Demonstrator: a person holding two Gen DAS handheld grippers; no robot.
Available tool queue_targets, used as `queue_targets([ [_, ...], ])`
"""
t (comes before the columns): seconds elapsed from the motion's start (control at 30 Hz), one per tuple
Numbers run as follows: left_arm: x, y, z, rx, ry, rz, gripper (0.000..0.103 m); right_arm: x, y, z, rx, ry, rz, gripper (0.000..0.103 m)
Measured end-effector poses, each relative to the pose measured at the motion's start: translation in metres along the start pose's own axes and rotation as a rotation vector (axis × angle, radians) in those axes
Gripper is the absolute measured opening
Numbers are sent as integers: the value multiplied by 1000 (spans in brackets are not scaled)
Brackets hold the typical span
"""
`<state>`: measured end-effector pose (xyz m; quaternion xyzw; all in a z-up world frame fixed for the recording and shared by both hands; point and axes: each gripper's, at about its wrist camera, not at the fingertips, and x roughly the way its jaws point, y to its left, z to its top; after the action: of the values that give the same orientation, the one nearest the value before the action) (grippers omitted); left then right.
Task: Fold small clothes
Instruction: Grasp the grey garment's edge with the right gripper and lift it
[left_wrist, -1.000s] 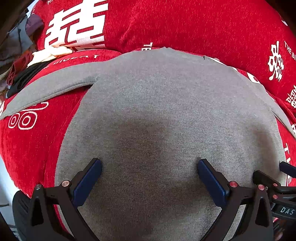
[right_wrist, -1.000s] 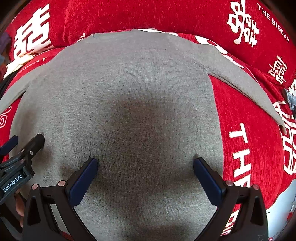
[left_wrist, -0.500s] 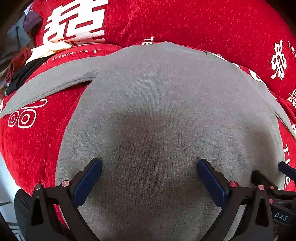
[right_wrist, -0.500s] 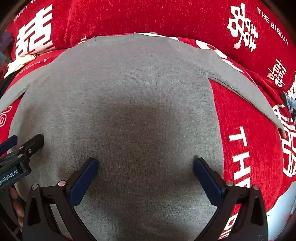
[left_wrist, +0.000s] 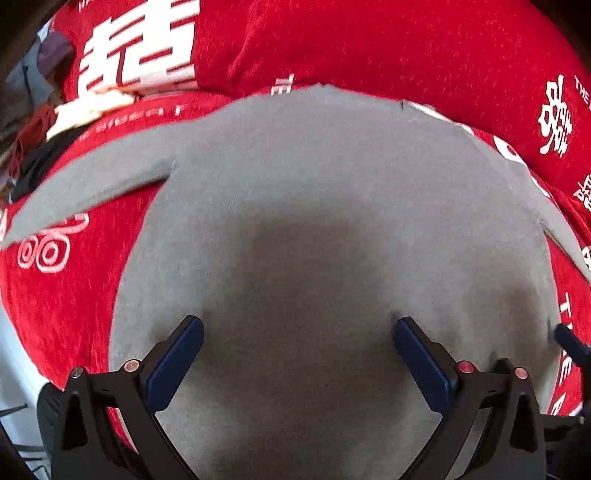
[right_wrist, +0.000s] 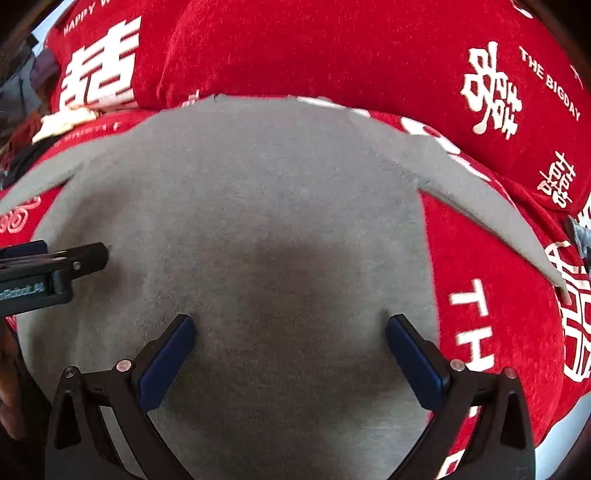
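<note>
Grey knit fabric fills the near field of both wrist views: a small grey long-sleeved knit top (left_wrist: 332, 229) lies spread flat, front or back up I cannot tell, on a red plush cover printed with white characters and lettering (left_wrist: 62, 295). Nearest of all, the left claw (left_wrist: 298, 341) stands released, its blue-padded fingers wide apart over the lower left part of the body panel and holding nothing. The right claw (right_wrist: 290, 338) is likewise released and empty, poised over the lower right part; the left claw's black tip shows at the left edge of the right wrist view, so the two sit side by side. Whether the pads touch the cloth is unclear.

Farther out, the left sleeve (left_wrist: 92, 192) and the right sleeve (right_wrist: 491, 218) trail outward and down from the shoulders. Beyond the neckline rises a red cushion (right_wrist: 332, 48) in the same print.

Folding proper seems not yet begun; this looks like the lay-flat and positioning step. Next, each claw probably needs to pinch a hem corner or a sleeve and carry it across the body without dragging the top.
</note>
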<state>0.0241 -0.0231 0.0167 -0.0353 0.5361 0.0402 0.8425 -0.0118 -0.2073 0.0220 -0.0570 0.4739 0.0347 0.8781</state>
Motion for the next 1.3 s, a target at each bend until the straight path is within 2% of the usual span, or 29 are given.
queue_targets([
  [0.1, -6, -21, 16, 37, -19, -4, 103, -15, -40, 9, 105, -71, -10, 103],
  [0.17, -7, -40, 30, 58, -11, -25, 103, -15, -87, 14, 246, -68, 15, 103],
  [0.23, -6, -58, 41, 75, -3, -44, 103, -9, -145, 13, 415, -26, 27, 103],
  [0.3, -2, -86, 55, 100, 1, -56, 103, -6, -203, 3, 569, -14, 19, 103],
  [0.47, 19, -136, 76, 153, 40, -68, 103, -5, -318, -24, 814, -65, -49, 103],
  [0.6, 39, -174, 86, 175, 77, -80, 103, 16, -390, -43, 969, -77, -17, 102],
  [0.67, 44, -184, 89, 181, 82, -79, 103, 25, -412, -42, 1006, -97, -15, 102],
  [0.7, 48, -189, 92, 180, 87, -76, 103, 30, -414, -41, 1022, -98, -2, 98],
  [0.77, 55, -197, 99, 174, 95, -77, 103, 38, -427, -35, 1023, -136, 27, 62],
  [0.8, 57, -202, 104, 170, 98, -79, 103, 43, -431, -29, 990, -125, 51, 19],
  [0.83, 58, -204, 108, 167, 96, -80, 103, 46, -432, -24, 966, -102, 67, 7],
  [0.87, 58, -206, 114, 161, 87, -82, 103, 43, -433, -23, 961, -111, 60, 7],
  [0.93, 59, -213, 133, 132, 53, -78, 103, 21, -435, -28, 944, -206, 4, 7],
  [1.0, 65, -224, 152, 121, 42, -76, 103, 11, -436, -34, 936, -253, -31, 7],
  [1.13, 97, -256, 183, 135, 72, 3, 103, 30, -428, -38, 879, -179, -93, 7],
  [1.2, 119, -268, 186, 148, 135, 58, 103, 38, -432, -40, 906, -159, -71, 7],
  [1.23, 124, -266, 183, 119, 154, 59, 103, 37, -435, -42, 917, -165, -59, 7],
  [1.3, 115, -258, 171, 56, 138, 27, 103, 41, -436, -45, 924, -158, -51, 7],
])
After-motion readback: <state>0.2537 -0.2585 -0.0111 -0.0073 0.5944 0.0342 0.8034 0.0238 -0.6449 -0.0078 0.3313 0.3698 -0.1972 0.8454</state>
